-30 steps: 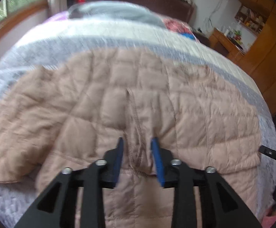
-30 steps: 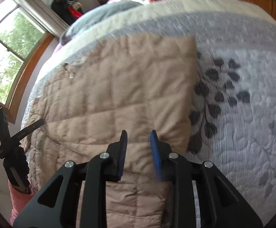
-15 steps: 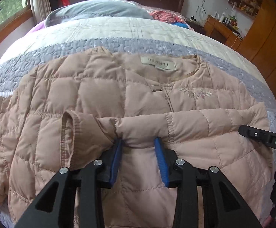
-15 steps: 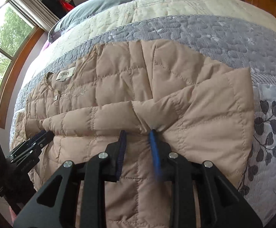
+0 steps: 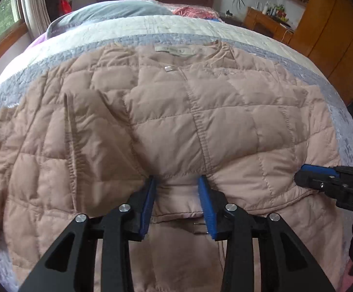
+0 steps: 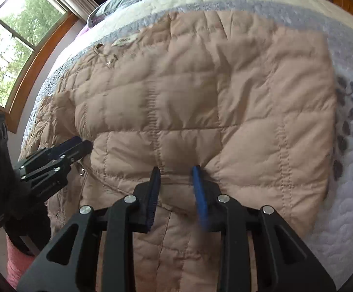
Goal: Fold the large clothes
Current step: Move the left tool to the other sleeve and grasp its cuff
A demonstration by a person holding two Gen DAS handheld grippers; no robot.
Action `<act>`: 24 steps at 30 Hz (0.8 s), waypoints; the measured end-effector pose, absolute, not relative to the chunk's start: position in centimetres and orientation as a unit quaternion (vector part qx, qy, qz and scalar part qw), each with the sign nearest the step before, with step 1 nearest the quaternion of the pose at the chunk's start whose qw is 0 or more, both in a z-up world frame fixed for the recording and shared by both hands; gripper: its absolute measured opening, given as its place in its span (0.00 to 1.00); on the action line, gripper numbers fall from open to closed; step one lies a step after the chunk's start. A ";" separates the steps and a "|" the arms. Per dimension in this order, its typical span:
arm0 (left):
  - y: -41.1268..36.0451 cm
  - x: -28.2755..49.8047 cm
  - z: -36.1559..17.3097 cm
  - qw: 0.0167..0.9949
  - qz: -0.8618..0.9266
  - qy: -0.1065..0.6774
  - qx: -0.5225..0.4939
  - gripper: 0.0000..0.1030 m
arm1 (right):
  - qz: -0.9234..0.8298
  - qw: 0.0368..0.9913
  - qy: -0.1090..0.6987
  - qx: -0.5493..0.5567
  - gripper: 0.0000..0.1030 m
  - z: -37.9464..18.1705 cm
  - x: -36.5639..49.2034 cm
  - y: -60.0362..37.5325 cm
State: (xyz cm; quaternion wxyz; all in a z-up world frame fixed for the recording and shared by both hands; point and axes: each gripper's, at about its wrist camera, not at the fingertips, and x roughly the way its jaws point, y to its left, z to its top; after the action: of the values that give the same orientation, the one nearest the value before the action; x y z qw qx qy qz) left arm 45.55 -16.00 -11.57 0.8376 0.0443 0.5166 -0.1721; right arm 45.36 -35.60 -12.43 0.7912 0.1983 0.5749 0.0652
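A: On the bed [image 5: 132, 28], spread across the quilt, lies the padded jacket [image 5: 176, 112], collar toward the headboard. Left gripper [image 5: 177, 200] has its jaws pinched on a bunch of the lower edge.

B: And the right gripper [image 6: 175, 189]?

A: Same: jaws clamped on the jacket's near edge. Looks like the bottom-up fold is in hand; next, I'd judge, both edges get laid level and let go together.

B: The room?

A: Window [image 6: 13, 41] at left, pillow [image 5: 108, 13] ahead, wooden wardrobe [image 5: 332, 31] at right.

A quilted bedspread [image 5: 137, 31], grey pillow [image 5: 108, 12] and window [image 6: 18, 39].
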 end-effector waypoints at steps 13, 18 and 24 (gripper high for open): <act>-0.8 39.1 -4.7 0.877 -0.108 0.468 -0.010 0.64 | 0.075 0.832 0.510 0.204 0.40 -6.6 36.8 -38.7; 11.9 37.4 -6.3 0.869 0.032 0.489 -0.071 0.65 | 0.043 0.834 0.522 0.176 0.41 -7.5 34.8 -39.8; 24.8 35.0 -8.5 0.836 0.159 0.490 -0.188 0.65 | 0.046 0.828 0.535 0.163 0.41 -9.1 33.7 -39.5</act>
State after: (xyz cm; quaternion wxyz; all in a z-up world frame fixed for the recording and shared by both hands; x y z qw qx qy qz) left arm 34.98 24.76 -8.48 0.8362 -0.1875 0.4901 0.1594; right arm 33.69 -39.50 -9.15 0.8278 0.1627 0.5349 0.0457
